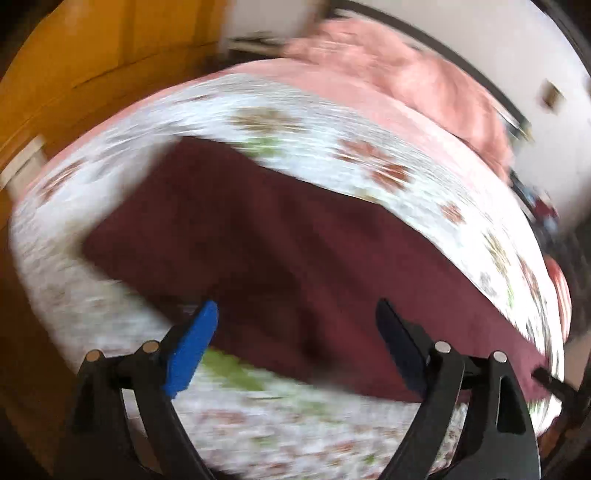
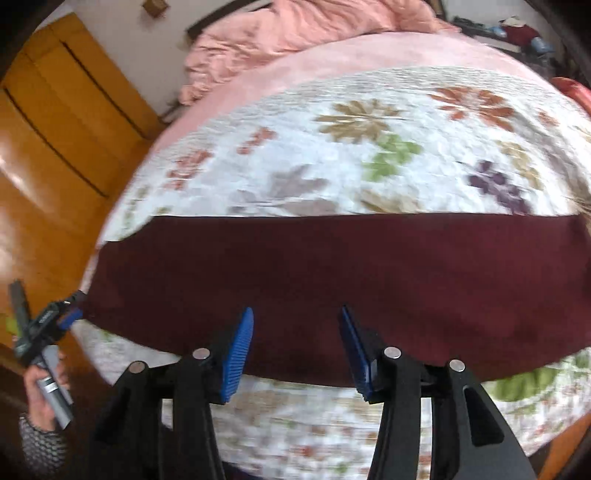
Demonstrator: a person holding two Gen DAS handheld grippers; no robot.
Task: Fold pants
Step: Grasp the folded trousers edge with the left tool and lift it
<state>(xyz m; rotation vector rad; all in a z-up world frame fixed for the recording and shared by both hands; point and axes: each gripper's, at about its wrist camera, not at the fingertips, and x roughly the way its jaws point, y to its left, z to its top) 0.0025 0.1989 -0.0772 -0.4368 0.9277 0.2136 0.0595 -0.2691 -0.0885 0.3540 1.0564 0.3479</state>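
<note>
Right wrist view alone shows hand (image 2: 44, 384) with left gripper (image 2: 64, 314), both jaws open above pants (image 2: 332, 266).

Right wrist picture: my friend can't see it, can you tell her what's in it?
Dark red pants lie in a long flat band across a flowery bedspread. The right tongs hover open over their near edge, holding nothing. At far left a hand holds the left tongs by the pants' end.

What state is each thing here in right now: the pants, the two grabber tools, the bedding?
Pants: flat on the quilt, a long band, held by neither gripper.
Left gripper: open, empty.
Right gripper: open, empty, above the pants' near edge.
Quilt: spread flat.
Pink blanket: crumpled.
</note>
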